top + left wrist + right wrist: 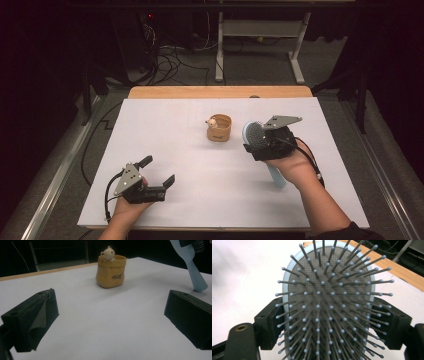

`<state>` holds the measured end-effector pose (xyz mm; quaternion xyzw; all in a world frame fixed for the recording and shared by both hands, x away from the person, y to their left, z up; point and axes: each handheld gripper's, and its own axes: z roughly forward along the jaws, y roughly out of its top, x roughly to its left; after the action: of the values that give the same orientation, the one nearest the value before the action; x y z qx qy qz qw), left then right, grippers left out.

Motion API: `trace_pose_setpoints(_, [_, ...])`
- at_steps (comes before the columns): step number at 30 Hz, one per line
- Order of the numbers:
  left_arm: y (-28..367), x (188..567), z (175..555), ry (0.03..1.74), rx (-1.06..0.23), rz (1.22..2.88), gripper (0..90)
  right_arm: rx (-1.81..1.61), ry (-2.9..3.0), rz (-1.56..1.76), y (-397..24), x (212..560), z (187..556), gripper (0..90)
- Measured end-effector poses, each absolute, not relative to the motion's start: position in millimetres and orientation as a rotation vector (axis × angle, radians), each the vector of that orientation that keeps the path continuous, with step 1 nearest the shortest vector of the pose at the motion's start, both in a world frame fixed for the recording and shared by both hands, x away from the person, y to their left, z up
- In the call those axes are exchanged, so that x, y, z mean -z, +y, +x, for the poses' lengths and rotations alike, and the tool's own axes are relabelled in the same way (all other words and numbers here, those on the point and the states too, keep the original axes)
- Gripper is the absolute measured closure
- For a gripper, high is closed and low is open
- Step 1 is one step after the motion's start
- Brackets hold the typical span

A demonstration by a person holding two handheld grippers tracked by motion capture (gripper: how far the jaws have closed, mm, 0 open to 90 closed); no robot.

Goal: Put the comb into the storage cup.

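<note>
Your right gripper clamps the blue hairbrush by its head just right of the bear pot, handle hanging free for insertion, while your left gripper rests wide open, well short of the pot.

The hairbrush is light blue, with an oval head and a long flat handle. Its grey pad is full of thin pins, and each pin has a little round tip. The brush is held by the sides of its head, with the pins facing back toward the person. It leans, head up and handle down, and the handle's end is down at the white tabletop.
</note>
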<state>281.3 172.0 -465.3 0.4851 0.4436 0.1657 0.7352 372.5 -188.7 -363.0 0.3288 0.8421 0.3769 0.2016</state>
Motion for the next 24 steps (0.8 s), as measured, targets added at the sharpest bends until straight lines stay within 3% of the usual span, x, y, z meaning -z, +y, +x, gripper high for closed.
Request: trace_pose_setpoints(24, [175.3, 463.5, 281.6, 0.977, -0.355, 1.041, 0.3, -1.207, 2.207, 0.919, -197.2, 363.6, 362.7, 20.7])
